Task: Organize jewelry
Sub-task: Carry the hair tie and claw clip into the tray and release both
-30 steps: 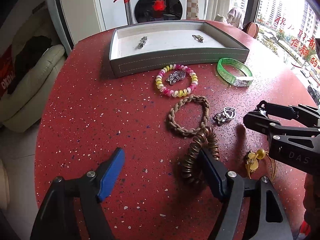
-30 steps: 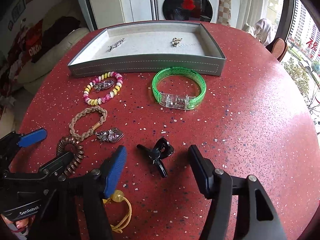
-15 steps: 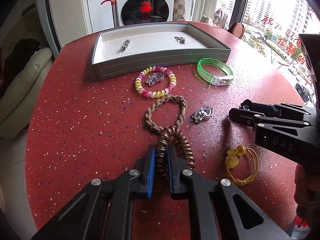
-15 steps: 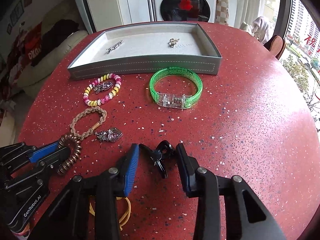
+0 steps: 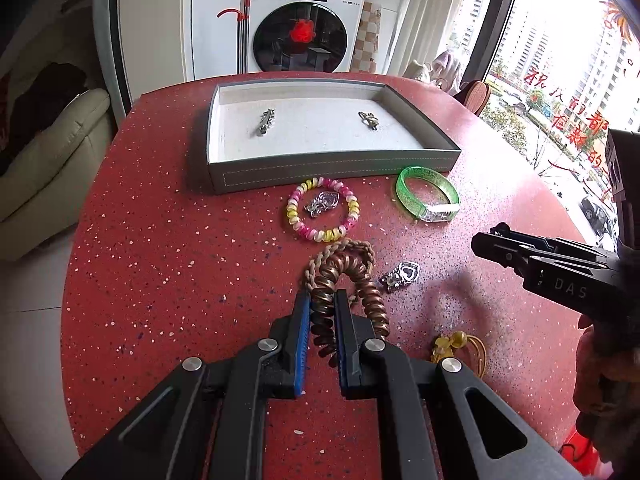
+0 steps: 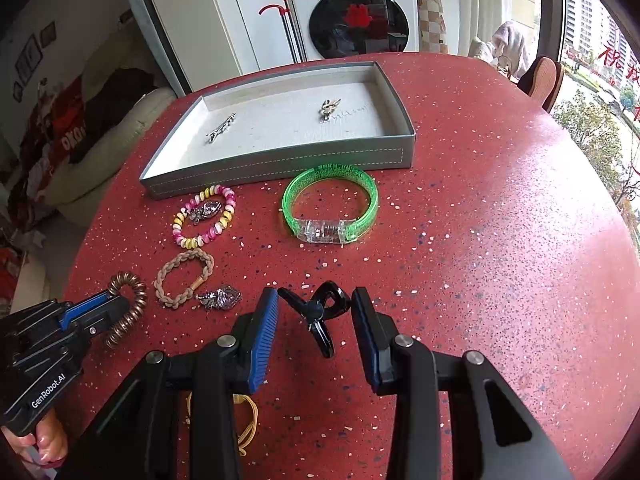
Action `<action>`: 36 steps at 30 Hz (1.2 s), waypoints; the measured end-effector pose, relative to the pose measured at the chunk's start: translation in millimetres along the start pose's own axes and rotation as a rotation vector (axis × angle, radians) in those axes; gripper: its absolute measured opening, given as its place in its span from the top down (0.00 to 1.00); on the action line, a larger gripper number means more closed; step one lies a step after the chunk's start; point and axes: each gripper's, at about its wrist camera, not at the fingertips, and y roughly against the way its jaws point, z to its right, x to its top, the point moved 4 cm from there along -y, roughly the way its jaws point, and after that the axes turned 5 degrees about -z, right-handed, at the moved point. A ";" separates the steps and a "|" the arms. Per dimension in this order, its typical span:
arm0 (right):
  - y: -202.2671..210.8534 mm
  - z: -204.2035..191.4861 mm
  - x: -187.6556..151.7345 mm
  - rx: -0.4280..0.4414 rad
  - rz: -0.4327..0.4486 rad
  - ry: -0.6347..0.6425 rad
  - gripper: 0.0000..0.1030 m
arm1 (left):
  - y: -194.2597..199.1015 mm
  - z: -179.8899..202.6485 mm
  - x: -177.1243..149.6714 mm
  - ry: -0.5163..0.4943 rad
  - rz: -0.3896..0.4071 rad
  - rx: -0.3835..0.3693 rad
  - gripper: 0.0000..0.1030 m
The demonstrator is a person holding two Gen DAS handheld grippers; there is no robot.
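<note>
— Between the left gripper (image 5: 322, 312)'s blue pads sits the brown spiral hair tie (image 5: 352, 292): the jaws are clamped on one side of its coil, the rest of the loop curving out ahead and to the right of the fingers. Will it hold?

— I'd judge yes. It looks light, springy and soft, so it squashes under the pads rather than slipping, though the free part will likely stretch and dangle. A grip across the coil, as now, seems the sound place.

— And the right gripper (image 6: 316, 312)?

— Its jaws stand apart, one either side of the black claw clip (image 6: 316, 316), which lies on the red speckled table (image 6: 500, 280) right between the fingertips. I can't tell whether either pad touches it. That clip looks stiff, smooth plastic, light, and apt to skid or twist; taking it across the body near the hinge seems better than by the thin handles.

— Where does it all go?

— Presumably the grey tray (image 5: 336, 162), straight ahead of both tools beyond the pink and yellow beaded bracelet (image 5: 322, 216), the braided bracelet (image 6: 184, 278) and the green bangle (image 6: 332, 208). Two small metal pieces already lie in it.
</note>
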 end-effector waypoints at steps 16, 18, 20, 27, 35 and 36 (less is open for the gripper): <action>12.5 8.6 93.9 -0.018 0.075 0.050 0.60 | -4.6 -30.1 108.0 0.071 0.104 0.043 0.71; 7.4 7.4 109.1 -0.018 0.078 0.060 0.60 | -13.1 -31.4 124.9 0.070 0.105 0.053 0.71; 0.2 6.2 124.1 -0.021 0.080 0.072 0.60 | -23.2 -31.1 141.5 0.065 0.100 0.061 0.71; -36.2 11.1 171.3 -0.020 0.060 0.072 0.60 | -69.9 -24.0 191.0 0.058 0.054 0.074 0.71; -79.6 34.9 206.6 -0.005 0.031 -0.023 0.60 | -124.7 -20.9 217.9 0.072 -0.009 0.087 0.71; -84.6 36.2 208.9 -0.006 0.029 -0.026 0.60 | -130.9 -20.3 218.6 0.070 -0.017 0.092 0.71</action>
